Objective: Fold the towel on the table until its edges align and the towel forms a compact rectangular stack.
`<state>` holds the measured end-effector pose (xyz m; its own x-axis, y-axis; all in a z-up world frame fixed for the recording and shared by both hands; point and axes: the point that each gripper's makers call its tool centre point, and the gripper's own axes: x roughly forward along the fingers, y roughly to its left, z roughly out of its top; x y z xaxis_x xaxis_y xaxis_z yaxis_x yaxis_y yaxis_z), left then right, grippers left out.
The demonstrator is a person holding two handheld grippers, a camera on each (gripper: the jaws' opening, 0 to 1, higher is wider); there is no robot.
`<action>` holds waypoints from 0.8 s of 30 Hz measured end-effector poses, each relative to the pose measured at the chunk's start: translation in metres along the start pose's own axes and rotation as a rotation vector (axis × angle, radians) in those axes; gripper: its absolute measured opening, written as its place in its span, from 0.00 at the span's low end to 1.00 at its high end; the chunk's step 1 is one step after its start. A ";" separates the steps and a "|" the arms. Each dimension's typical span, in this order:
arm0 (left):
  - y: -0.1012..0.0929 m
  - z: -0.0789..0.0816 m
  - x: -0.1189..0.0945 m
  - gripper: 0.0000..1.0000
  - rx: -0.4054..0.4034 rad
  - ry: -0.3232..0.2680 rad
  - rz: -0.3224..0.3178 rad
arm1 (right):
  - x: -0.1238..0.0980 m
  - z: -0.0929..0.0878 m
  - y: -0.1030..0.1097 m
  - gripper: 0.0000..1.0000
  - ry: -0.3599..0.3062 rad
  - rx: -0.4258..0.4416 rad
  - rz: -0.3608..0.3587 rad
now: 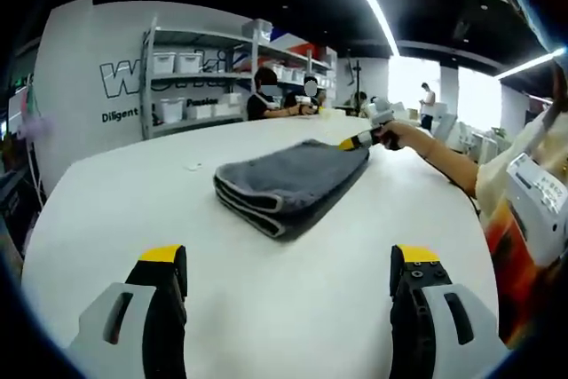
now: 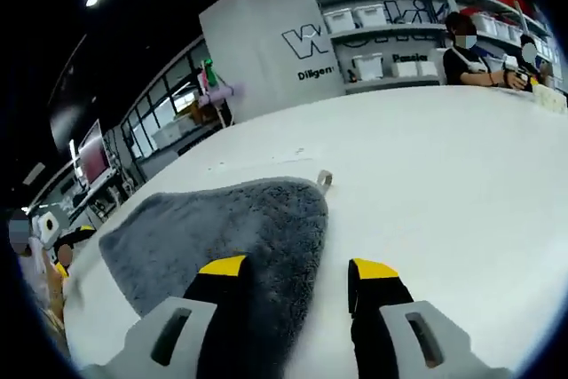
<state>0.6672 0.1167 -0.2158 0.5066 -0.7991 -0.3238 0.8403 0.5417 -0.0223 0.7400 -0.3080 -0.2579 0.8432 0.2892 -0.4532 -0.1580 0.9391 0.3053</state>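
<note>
White tabletop carried the work, with metal shelving behind it holding white storage bins; their contents could not be told. Your grey towel lay folded at mid-table, well ahead of your left gripper, whose jaws stood apart and empty. Your right gripper was at the towel's far corner, jaws spread, one over the towel edge, one over bare table.
</note>
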 end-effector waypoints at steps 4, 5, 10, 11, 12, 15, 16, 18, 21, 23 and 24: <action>0.001 0.002 -0.002 0.93 -0.013 -0.011 -0.002 | 0.001 0.000 0.002 0.34 -0.006 0.040 0.038; 0.001 0.002 -0.001 0.93 -0.013 -0.012 -0.001 | 0.001 -0.001 0.003 0.29 -0.007 0.048 0.047; -0.001 0.003 -0.001 0.93 -0.010 -0.013 -0.008 | 0.004 -0.003 0.008 0.20 -0.007 0.067 0.075; -0.001 0.003 -0.001 0.93 -0.010 -0.015 -0.009 | 0.004 -0.002 0.009 0.17 -0.011 0.063 0.074; -0.001 0.003 -0.001 0.93 -0.010 -0.015 -0.009 | 0.004 -0.001 0.009 0.15 -0.013 0.061 0.073; 0.000 0.003 -0.001 0.93 -0.011 -0.014 -0.007 | 0.003 0.000 0.010 0.11 -0.023 0.046 0.074; 0.000 0.003 -0.001 0.93 -0.011 -0.014 -0.006 | 0.003 0.000 0.010 0.11 -0.025 0.042 0.074; 0.000 0.003 -0.001 0.93 -0.011 -0.014 -0.006 | 0.002 0.001 0.010 0.09 -0.029 0.035 0.075; -0.001 0.002 0.000 0.93 -0.013 -0.013 -0.006 | 0.001 0.001 0.012 0.09 -0.029 0.025 0.072; -0.001 0.002 0.000 0.93 -0.014 -0.011 -0.007 | 0.000 0.000 0.013 0.08 -0.030 0.017 0.069; -0.001 0.001 0.000 0.93 -0.015 -0.010 -0.007 | 0.000 0.000 0.013 0.08 -0.030 0.015 0.068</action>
<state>0.6668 0.1156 -0.2145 0.5029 -0.8054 -0.3136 0.8408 0.5399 -0.0383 0.7382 -0.2957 -0.2538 0.8460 0.3462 -0.4055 -0.2080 0.9146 0.3467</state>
